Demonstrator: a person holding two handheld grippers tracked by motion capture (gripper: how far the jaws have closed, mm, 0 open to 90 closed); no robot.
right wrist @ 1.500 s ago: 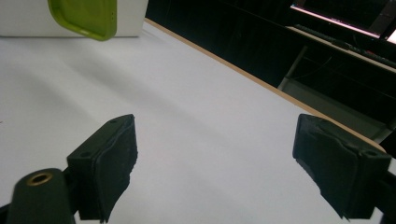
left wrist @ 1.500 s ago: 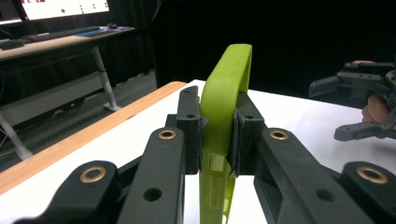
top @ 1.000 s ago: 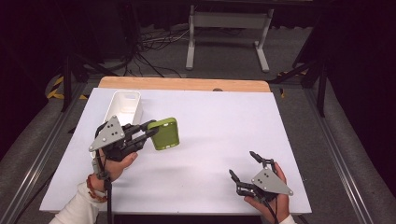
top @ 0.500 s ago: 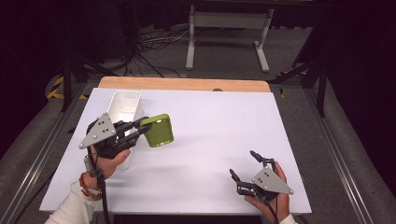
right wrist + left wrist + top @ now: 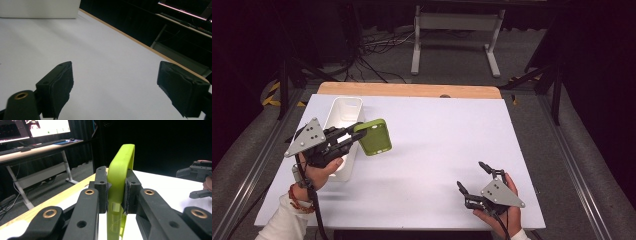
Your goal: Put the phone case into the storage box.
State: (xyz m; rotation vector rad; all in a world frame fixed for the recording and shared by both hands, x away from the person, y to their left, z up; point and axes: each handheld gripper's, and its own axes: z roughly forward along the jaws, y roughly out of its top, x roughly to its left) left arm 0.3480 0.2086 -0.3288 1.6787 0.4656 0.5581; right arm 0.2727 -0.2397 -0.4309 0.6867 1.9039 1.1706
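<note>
Matt green rubbery phone case (image 5: 373, 136); smooth white plastic bin (image 5: 343, 120); wooden table edge (image 5: 412, 90).

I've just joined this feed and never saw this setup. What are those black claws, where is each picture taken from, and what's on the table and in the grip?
No robot here: a person holds a two-jaw gripper in each hand. The high view looks down on the table from above the person. The other two come from cameras riding on each gripper, looking along its black jaws. The left gripper is shut on a green phone case, lifted off the table beside a white bin; the left gripper view shows the case pinched edge-on between the pads. The right gripper sits open near the table's near right corner, holding nothing.
</note>
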